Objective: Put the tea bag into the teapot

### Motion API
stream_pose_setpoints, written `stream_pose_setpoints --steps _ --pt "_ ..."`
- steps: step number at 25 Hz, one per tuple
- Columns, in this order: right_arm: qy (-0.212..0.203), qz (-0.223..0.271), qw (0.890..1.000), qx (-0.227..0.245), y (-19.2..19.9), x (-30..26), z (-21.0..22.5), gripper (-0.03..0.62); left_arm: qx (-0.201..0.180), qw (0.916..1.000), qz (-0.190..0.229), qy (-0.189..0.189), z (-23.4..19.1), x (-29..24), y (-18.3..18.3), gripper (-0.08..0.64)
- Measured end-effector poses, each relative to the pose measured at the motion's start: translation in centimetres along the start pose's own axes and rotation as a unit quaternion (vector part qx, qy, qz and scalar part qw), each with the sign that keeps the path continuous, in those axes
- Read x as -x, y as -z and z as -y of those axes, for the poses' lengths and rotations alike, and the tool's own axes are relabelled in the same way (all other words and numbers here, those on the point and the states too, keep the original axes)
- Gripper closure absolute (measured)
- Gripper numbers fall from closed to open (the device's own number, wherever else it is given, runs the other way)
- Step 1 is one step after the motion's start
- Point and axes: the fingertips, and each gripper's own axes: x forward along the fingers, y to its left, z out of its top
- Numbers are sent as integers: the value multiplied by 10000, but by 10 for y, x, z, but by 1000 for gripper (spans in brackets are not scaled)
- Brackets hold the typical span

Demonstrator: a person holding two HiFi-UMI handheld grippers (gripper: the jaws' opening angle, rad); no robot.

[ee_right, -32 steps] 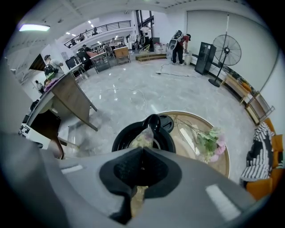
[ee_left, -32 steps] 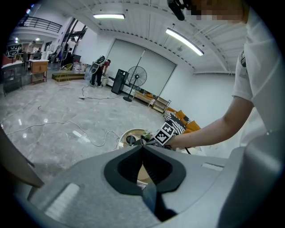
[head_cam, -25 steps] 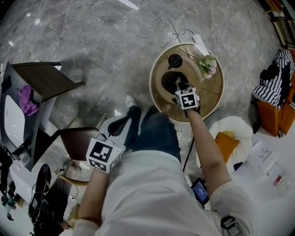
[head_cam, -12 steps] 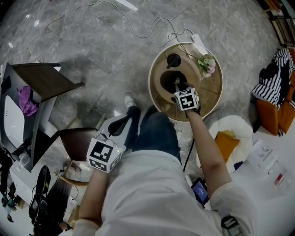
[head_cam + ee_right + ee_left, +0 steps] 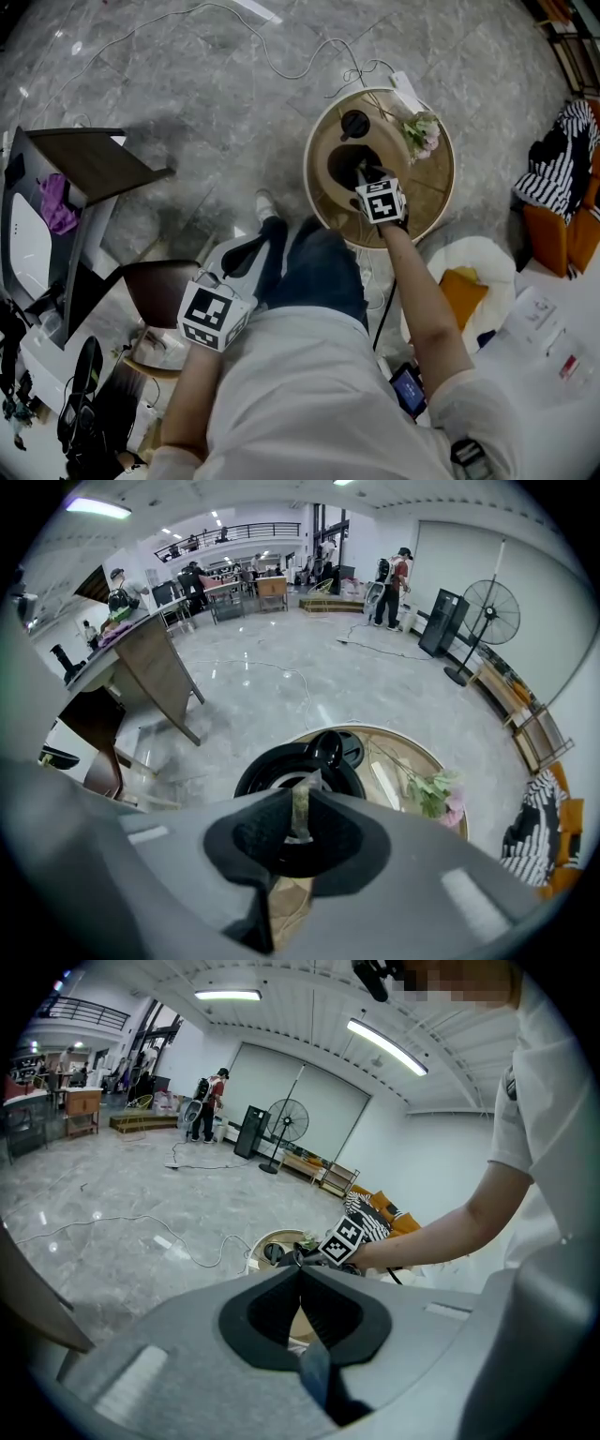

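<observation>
A black teapot (image 5: 343, 161) stands lidless on a round wooden table (image 5: 427, 192), with its lid (image 5: 355, 123) lying just beyond it. My right gripper (image 5: 367, 174) hovers right over the pot's mouth. In the right gripper view, the tea bag (image 5: 301, 813) stands edge-on between the jaws of the right gripper (image 5: 300, 803), above the teapot (image 5: 272, 769). The jaws are parted and are closing a little; the pads do not visibly press the bag. My left gripper (image 5: 242, 251) rests by the person's lap, and in its own view the left gripper (image 5: 300, 1269) is shut on nothing.
A pink flower sprig (image 5: 422, 131) lies on the table's far right side. Cables (image 5: 281, 66) run across the marble floor. A dark chair (image 5: 84, 164) and a stool (image 5: 159, 281) are at the left; cushions and striped cloth (image 5: 562, 155) at the right.
The right gripper has edged slightly further over the teapot's mouth. The left gripper has not moved.
</observation>
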Motion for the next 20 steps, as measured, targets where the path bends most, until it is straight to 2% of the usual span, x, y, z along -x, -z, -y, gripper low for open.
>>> stream_pose_setpoints --steps 4,13,16,20 --pt "-25 -142 9999 83 2 -13 1 550 49 10000 -24 -63 -3 3 4 552" --pt "-102 -471 9979 428 0 -22 -5 551 98 9999 -9 -67 -9 7 5 552" --pt "-166 -457 9983 311 -1 -17 -6 551 77 10000 6 -28 -11 9 5 552" --pt "-30 -367 9991 198 3 -7 -4 551 16 10000 14 64 -12 10 5 552"
